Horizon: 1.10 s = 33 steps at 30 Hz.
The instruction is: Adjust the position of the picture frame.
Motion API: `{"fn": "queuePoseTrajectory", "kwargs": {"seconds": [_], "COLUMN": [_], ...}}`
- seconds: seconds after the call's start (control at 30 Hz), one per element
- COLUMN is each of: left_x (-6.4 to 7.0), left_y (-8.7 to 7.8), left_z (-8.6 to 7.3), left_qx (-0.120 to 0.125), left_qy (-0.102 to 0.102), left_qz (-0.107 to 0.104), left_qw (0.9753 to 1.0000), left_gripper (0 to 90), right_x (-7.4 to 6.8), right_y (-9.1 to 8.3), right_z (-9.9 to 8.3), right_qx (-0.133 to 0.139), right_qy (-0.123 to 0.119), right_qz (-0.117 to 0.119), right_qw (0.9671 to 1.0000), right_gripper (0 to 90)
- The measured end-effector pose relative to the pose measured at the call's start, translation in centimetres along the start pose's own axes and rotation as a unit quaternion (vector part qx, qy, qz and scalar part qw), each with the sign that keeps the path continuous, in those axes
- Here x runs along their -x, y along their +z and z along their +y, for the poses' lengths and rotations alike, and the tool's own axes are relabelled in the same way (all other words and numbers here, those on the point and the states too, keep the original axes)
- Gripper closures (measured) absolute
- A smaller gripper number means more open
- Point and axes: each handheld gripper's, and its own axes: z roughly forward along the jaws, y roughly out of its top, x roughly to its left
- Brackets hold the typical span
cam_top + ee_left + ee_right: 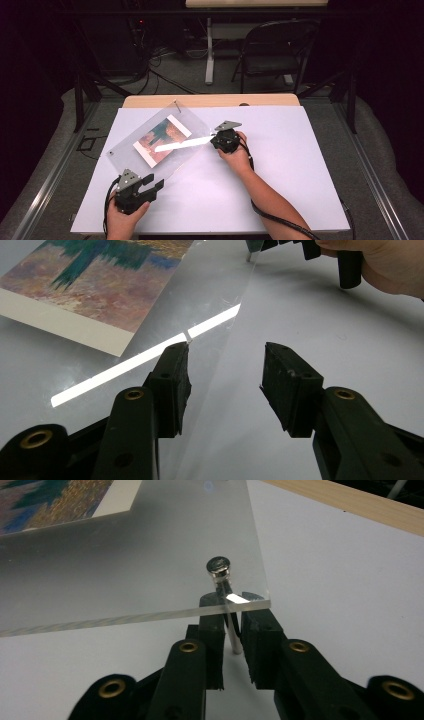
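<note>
At the acrylic sheet's [125, 575] corner, right claw [231, 630] pinches the standoff pin [220, 572]; left claw [225, 375] gapes empty near it; next likely seating the pin.

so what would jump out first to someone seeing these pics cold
Probably the clear acrylic sheet lying at an angle on the white table, with a bright streak of glare across it and a colourful painted print showing through. Next, the right gripper, its fingers closed on a slim metal pin at the sheet's corner. The left gripper waits open at the sheet's near edge.
</note>
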Motion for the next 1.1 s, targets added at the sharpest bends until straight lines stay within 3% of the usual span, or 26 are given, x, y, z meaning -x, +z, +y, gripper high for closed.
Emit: {"fn": "queuePoseTrajectory", "kwargs": {"seconds": [0.33, 0.57, 0.93, 1.1], "left_x": [0.0, 0.0, 0.2, 0.8], "left_y": [0.1, -0.1, -0.2, -0.3], "left_z": [0.0, 0.0, 0.0, 0.1], "left_qx": [-0.002, 0.001, 0.000, -0.004], "left_qy": [0.001, 0.000, 0.001, 0.004], "left_qz": [0.000, 0.002, -0.001, -0.018], "left_qw": [1.0000, 1.0000, 1.0000, 0.9998], "left_gripper": [53.3, 53.4, 53.4, 64.5], "right_x": [-0.4, -0.4, -0.4, -0.3], "right_y": [-0.3, -1.0, -3.8, -5.1], "right_z": [0.5, 0.1, -1.6, -2.5], "right_qx": [-0.020, -0.024, -0.028, -0.027], "right_qy": [-0.035, -0.037, -0.037, -0.030], "right_qz": [-0.011, -0.003, 0.005, 0.009], "right_qw": [0.9991, 0.9990, 0.9989, 0.9991], "right_gripper": [83.1, 83.4, 83.4, 83.2]}}
